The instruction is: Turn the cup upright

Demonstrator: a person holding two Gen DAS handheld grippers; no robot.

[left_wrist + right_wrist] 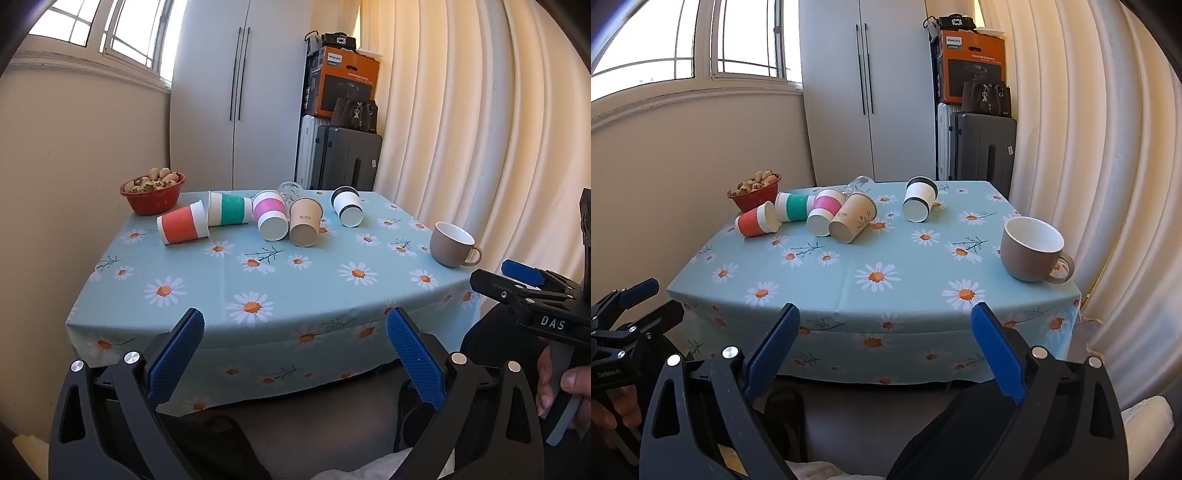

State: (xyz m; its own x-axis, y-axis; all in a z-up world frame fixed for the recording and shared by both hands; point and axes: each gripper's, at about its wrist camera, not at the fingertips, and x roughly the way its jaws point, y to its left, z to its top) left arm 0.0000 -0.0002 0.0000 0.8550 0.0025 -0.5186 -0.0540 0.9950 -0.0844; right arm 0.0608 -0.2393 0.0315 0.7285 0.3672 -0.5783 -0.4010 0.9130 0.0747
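1. Two grippers sit low in their frames, short of the surface's near edge, neither touching anything.
2. Left gripper [295, 354]: its blue-padded fingers [177, 354] stand wide apart, with nothing between them but the hanging edge of the daisy tablecloth [258, 280] beyond.
3. Right gripper [886, 350]: its fingers [997, 354] are likewise spread wide and hold nothing.
4. Five paper cups lie on their sides in the middle of the left view: a red cup [183, 227] at the left, a green cup [229, 208] beside it, then a pink cup [270, 216] and a brown cup [306, 221] touching each other, and a white cup with dark bands [347, 206] set apart to the right.
5. A clear glass [290, 189] lies behind the pink and brown cups.
6. A grey mug [452, 243] stands upright near the surface's right edge, handle to the right.
7. A red bowl [153, 194] of food sits at the far left corner.
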